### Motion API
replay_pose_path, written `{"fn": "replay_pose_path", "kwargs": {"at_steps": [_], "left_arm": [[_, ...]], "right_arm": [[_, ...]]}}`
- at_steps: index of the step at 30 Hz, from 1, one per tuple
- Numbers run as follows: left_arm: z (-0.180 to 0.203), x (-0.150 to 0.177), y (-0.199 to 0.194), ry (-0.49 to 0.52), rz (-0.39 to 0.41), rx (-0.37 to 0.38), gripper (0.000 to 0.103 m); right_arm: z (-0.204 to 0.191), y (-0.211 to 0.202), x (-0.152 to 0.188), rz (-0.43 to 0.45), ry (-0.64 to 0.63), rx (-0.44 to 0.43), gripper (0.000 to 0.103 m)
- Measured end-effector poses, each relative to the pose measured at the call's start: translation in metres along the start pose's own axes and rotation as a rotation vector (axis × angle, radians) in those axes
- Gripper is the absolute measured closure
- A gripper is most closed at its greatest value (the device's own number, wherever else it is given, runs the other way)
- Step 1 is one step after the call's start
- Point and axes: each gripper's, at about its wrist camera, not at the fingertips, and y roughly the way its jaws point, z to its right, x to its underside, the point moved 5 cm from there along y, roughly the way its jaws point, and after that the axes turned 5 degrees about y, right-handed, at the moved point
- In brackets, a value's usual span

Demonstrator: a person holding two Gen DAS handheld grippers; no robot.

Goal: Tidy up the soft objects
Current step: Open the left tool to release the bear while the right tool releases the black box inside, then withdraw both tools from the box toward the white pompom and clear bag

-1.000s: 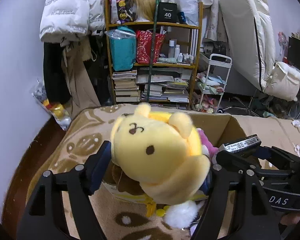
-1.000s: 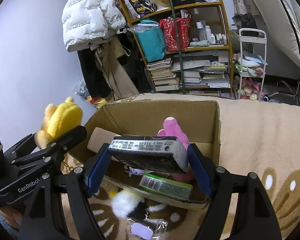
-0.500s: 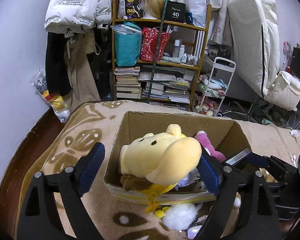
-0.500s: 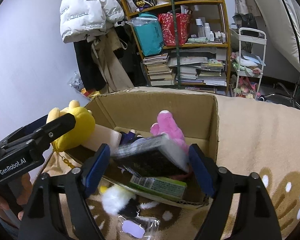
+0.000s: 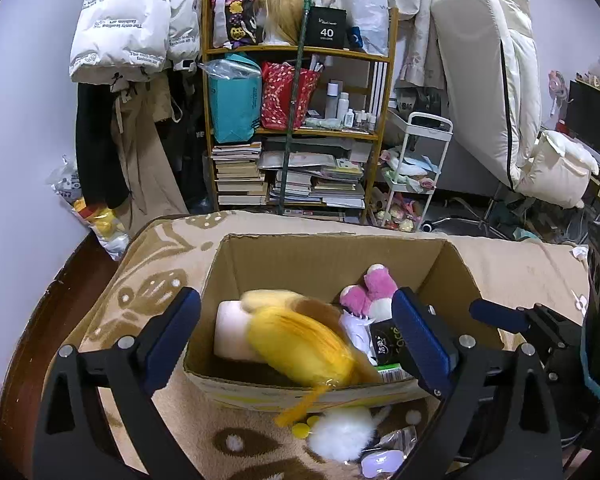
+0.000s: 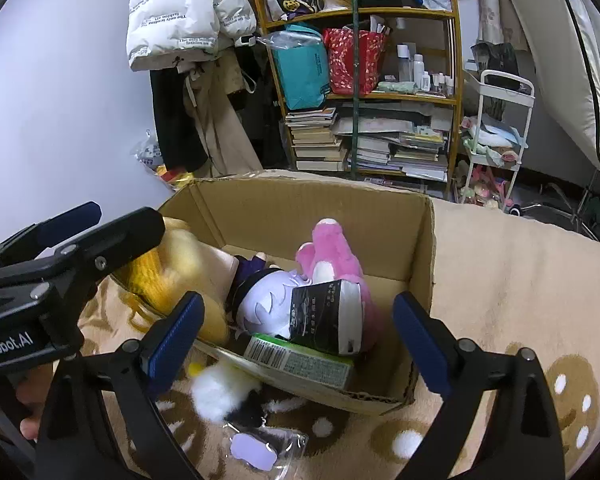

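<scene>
A cardboard box (image 5: pixel 328 256) (image 6: pixel 300 208) stands open on a beige patterned blanket. A yellow plush (image 5: pixel 300 340) (image 6: pixel 168 276), blurred by motion, lies in the box against its near left wall. A pink plush (image 5: pixel 370 294) (image 6: pixel 332 252), a black tissue pack (image 6: pixel 324 316) and a green pack (image 6: pixel 300 360) also lie inside. My left gripper (image 5: pixel 296 340) is open and empty over the box's near edge. My right gripper (image 6: pixel 296 340) is open and empty over the box's near right part.
A white fluffy ball (image 5: pixel 344 432) (image 6: pixel 216 392) and a small clear packet (image 6: pixel 260 446) lie on the blanket in front of the box. A cluttered wooden shelf (image 5: pixel 296 128), hanging coats (image 5: pixel 132 40) and a white trolley (image 5: pixel 416 168) stand behind.
My left gripper has opened and the yellow plush has dropped into the box. My right gripper has opened and the black tissue pack has fallen onto the things in the box.
</scene>
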Motion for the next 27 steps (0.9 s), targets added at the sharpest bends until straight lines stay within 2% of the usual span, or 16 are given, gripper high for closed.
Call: {"fn": "replay_pose_path", "kwargs": {"at_steps": [7,14,19,27], "left_arm": [[-0.005,-0.001,-0.015,-0.011,-0.021,-0.034,0.008],[-0.007,0.011,-0.039,0.010,-0.053,-0.064,0.008],[-0.005,0.021,-0.054,0.039,-0.075,-0.095,0.008],[-0.004,0.028,-0.072,0.046,-0.088,-0.085,0.008]], "right_arm": [[0.005,-0.017,-0.001,0.023,0.034,0.004,0.003],[0.006,-0.032,0.003,0.023,0.061,0.014,0.003],[0.004,-0.042,0.011,0.001,0.061,0.020,0.003],[0.000,-0.049,0.034,-0.059,0.062,0.037,0.003]]}}
